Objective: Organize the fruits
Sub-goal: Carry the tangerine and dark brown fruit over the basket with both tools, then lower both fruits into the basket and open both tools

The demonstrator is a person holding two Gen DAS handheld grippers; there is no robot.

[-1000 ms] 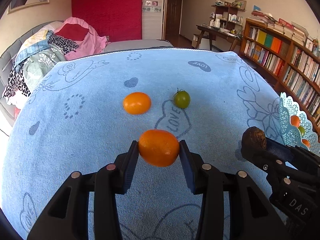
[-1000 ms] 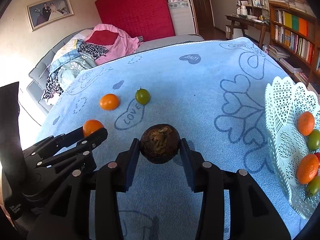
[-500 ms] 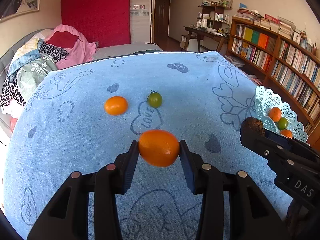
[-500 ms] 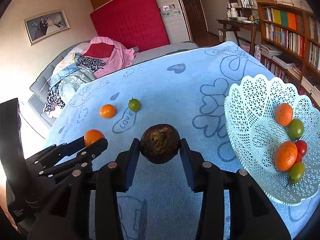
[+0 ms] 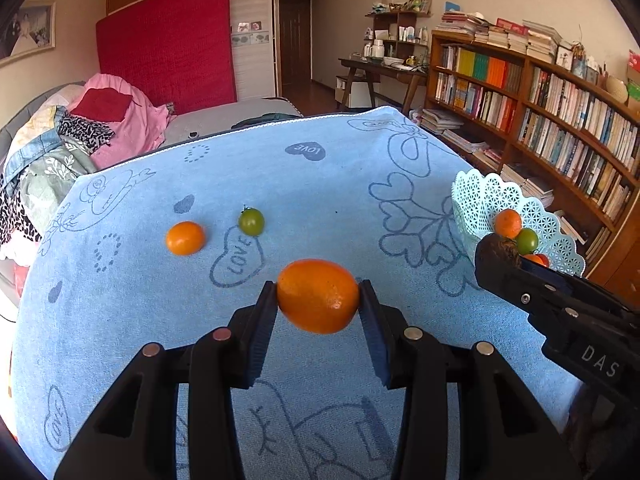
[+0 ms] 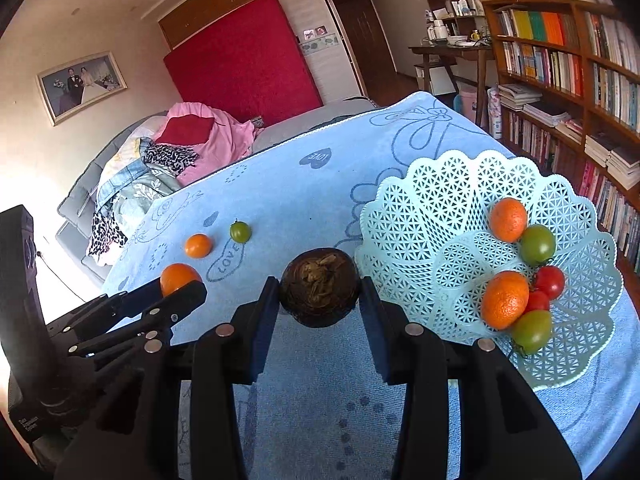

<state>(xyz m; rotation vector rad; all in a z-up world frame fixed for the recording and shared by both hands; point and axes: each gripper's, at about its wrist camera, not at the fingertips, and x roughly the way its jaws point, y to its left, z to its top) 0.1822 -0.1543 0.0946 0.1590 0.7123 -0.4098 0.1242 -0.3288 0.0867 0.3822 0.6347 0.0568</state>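
My left gripper (image 5: pixel 319 300) is shut on an orange fruit (image 5: pixel 318 294), held above the blue cloth; it also shows at the left of the right wrist view, left gripper (image 6: pixel 182 286). My right gripper (image 6: pixel 320 294) is shut on a dark brown round fruit (image 6: pixel 319 285), just left of the pale mint lattice basket (image 6: pixel 424 216). The basket holds two oranges (image 6: pixel 505 298), green tomatoes (image 6: pixel 537 245) and red tomatoes (image 6: pixel 550 281). On the cloth farther off lie a small orange (image 5: pixel 185 237) and a green tomato (image 5: pixel 251 221).
The blue towel (image 5: pixel 320 184) with heart and "LOVE" prints covers the table. Bookshelves (image 5: pixel 560 112) stand to the right, close to the basket. A sofa piled with clothes (image 5: pixel 80 132) lies beyond the far left edge, and a desk (image 5: pixel 380 68) at the back.
Both grippers have moved right toward the basket and risen a little, each keeping its fruit. The basket has come fully into the right wrist view; the loose orange and tomato have slid left.
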